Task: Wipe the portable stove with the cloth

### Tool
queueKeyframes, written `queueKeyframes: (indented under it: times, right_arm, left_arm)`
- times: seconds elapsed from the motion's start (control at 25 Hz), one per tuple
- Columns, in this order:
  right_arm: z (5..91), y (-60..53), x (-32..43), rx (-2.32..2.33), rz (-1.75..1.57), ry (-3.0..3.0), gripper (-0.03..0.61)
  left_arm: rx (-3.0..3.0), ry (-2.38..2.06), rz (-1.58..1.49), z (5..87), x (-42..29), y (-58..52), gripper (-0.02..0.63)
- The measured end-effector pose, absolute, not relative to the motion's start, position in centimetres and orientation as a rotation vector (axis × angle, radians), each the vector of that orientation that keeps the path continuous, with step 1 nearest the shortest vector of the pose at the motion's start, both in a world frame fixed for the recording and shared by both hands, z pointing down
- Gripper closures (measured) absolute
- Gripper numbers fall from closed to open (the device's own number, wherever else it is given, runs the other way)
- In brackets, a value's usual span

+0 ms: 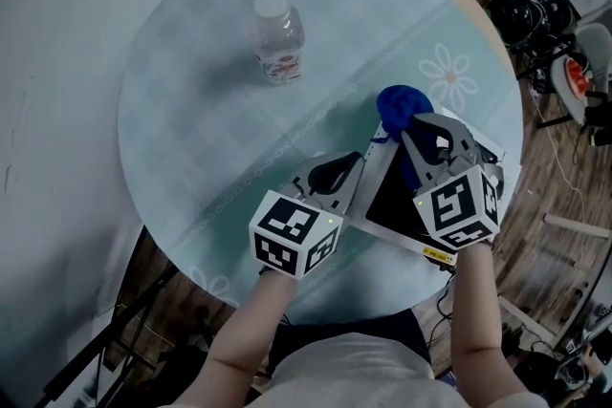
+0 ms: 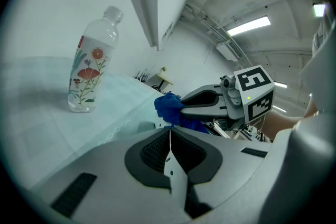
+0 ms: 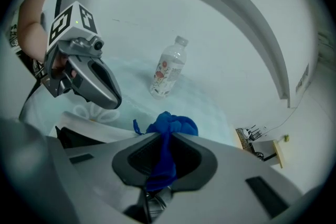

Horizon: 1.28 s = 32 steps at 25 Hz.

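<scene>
Fingers, right gripper (image 3: 167, 136): shut on the blue cloth (image 3: 169, 124), with a bunched tail pinched between the pads and a rounded wad bulging past the tips.
Fingers, left gripper (image 2: 170, 132): shut on a thin white edge, judged to be the left rim of the portable stove (image 1: 394, 201).
Stove, place: at the near right edge of the round table (image 1: 191, 119), black top up, a gripper on either side.
Cloth, place: at the stove's far end, toward the table's middle; contact with the top cannot be told.
Cloth, handling: soft, light and limp; probably apt to pull out of the pads under drag, so best held deep in the bunch, with the loose wad left to do the rubbing.
Stove, handling: rigid, with a hard flat top; likely to skid on the smooth tablecloth when pushed, so worth bracing at the rim. Thin rim, so a narrow hold.
Bottle (image 1: 277, 38): upright, well apart from the stove, toward the table's far side; judged clear of the wiping path.
</scene>
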State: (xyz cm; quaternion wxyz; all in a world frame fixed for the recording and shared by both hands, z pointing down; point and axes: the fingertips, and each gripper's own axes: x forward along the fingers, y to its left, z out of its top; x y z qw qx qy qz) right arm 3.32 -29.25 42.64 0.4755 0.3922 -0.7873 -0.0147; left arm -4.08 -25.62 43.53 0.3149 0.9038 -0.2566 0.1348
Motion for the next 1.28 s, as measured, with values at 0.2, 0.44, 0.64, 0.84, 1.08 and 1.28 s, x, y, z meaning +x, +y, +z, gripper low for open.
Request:
queueKeyframes:
  times: [0.2, 0.44, 0.64, 0.84, 1.08, 1.28]
  right_arm:
    - [43.2, -29.0, 3.3, 0.940, -0.014, -1.913, 0.512]
    - [43.6, -28.8, 3.3, 0.924, 0.019, -1.911, 0.512]
    - [43.7, -28.7, 3.2, 0.931, 0.035, -1.903, 0.515]
    - [43.9, -28.1, 2.8, 0.927, 0.041, -1.896, 0.516]
    - [44.1, -27.5, 2.3, 0.915, 0.053, -1.895, 0.517]
    - [44.3, -26.7, 1.8, 0.906, 0.074, -1.911, 0.517]
  left_arm:
    - [2.377, -0.682, 0.360, 43.6, -4.4, -25.4, 0.591]
    - [2.392, -0.669, 0.390, 43.9, -4.5, -24.9, 0.591]
    - [2.399, -0.669, 0.388, 43.7, -4.6, -25.0, 0.591]
    - [2.399, -0.654, 0.391, 44.0, -4.9, -24.5, 0.591]
    - [2.383, -0.650, 0.361, 44.2, -5.2, -24.8, 0.591]
    - [2.382, -0.671, 0.349, 44.0, -5.9, -24.5, 0.591]
